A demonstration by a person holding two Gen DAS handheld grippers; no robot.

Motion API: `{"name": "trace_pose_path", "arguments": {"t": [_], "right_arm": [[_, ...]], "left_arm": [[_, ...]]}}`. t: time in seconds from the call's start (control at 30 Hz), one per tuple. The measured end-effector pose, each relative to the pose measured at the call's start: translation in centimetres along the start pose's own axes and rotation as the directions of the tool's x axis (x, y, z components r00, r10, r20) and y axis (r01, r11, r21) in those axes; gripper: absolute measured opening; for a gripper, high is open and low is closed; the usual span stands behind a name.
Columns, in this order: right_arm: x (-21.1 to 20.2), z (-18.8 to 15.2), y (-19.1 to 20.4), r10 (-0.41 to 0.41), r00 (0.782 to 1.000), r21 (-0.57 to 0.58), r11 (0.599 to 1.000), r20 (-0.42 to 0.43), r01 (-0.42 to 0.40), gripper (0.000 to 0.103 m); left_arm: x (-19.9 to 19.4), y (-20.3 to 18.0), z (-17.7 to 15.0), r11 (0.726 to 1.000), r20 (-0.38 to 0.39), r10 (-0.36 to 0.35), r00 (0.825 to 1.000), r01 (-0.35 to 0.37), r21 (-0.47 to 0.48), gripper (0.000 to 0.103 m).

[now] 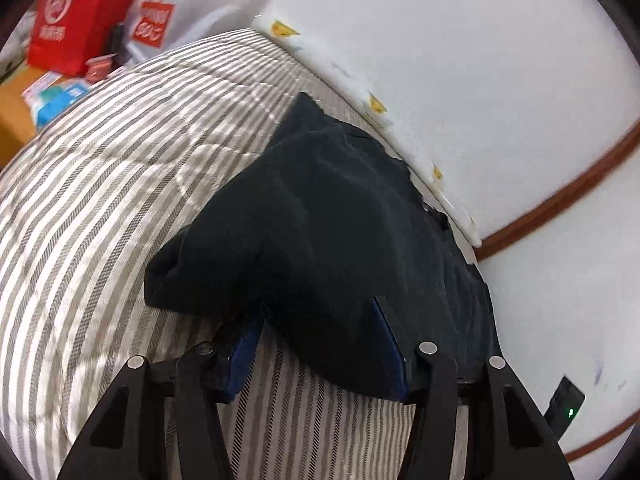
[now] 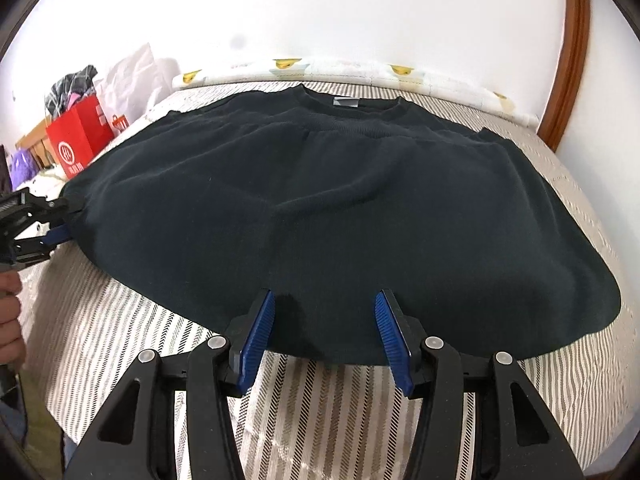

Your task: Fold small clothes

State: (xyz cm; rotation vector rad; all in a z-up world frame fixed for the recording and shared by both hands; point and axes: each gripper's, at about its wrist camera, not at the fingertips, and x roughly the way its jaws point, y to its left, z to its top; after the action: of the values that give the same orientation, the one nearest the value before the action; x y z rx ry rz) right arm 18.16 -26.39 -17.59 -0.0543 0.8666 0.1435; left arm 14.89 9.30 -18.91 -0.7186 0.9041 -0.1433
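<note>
since the black sweatshirt [image 2: 320, 208] lies spread flat on the striped bed [image 2: 320, 392], collar far, both hand-held grippers work its edges: the right hand-held gripper [image 2: 324, 320] gapes wide over the near hem, the left hand-held gripper [image 1: 320, 320] straddles the left edge, jaws apart, likely readying a fold.

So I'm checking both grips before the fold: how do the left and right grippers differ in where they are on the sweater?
The right gripper sits at the sweater's bottom hem, opposite the collar; the left gripper is at its side edge. Cloth hides one left finger's tip, while both right fingers show fully. Both are open, straddling the sweater's edge on the striped bed.
</note>
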Motion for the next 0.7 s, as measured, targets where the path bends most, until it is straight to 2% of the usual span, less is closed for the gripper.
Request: {"name": "trace_pose_path", "arguments": {"t": [0.07, 0.13, 0.3, 0.37, 0.43, 0.5, 0.6, 0.7], "right_arm": [[-0.2, -0.2, -0.5, 0.009, 1.000, 0.013, 1.000, -0.004, -0.009, 0.052], [-0.3, -0.3, -0.9, 0.019, 1.000, 0.022, 1.000, -0.011, -0.019, 0.052], [-0.6, -0.2, -1.7, 0.031, 0.999, 0.053, 0.998, -0.009, -0.031, 0.052], [-0.6, -0.2, -1.9, 0.039, 0.999, 0.071, 0.997, -0.010, -0.039, 0.052], [-0.7, -0.2, -1.8, 0.041, 0.999, 0.076, 0.996, -0.011, -0.040, 0.052], [-0.7, -0.2, -1.7, 0.039, 0.999, 0.072, 0.997, -0.012, -0.038, 0.052], [-0.6, -0.1, -1.7, 0.040, 0.999, 0.078, 0.996, -0.016, -0.038, 0.052], [-0.8, 0.0, -1.7, 0.036, 0.999, 0.071, 0.997, -0.020, -0.035, 0.052]], "left_arm": [[-0.3, -0.6, -0.8, 0.999, 0.004, 0.035, 0.999, -0.035, 0.013, 0.051], [-0.5, -1.1, -1.9, 0.998, -0.006, 0.040, 0.999, -0.040, 0.048, 0.051], [-0.2, -1.5, -3.3, 0.998, -0.043, -0.059, 0.997, 0.059, 0.014, 0.054], [0.0, -1.6, -3.4, 0.997, -0.035, -0.083, 0.996, 0.083, -0.001, 0.058], [0.8, -2.0, -3.3, 0.993, -0.062, -0.119, 0.991, 0.117, -0.027, 0.058], [1.2, -2.3, -3.3, 0.992, -0.072, -0.122, 0.990, 0.120, -0.033, 0.058], [1.0, -1.8, -2.6, 0.997, -0.025, -0.077, 0.997, 0.077, -0.024, 0.058], [0.1, 0.6, -0.8, 0.993, 0.041, -0.062, 0.997, 0.066, -0.094, 0.055]]}}
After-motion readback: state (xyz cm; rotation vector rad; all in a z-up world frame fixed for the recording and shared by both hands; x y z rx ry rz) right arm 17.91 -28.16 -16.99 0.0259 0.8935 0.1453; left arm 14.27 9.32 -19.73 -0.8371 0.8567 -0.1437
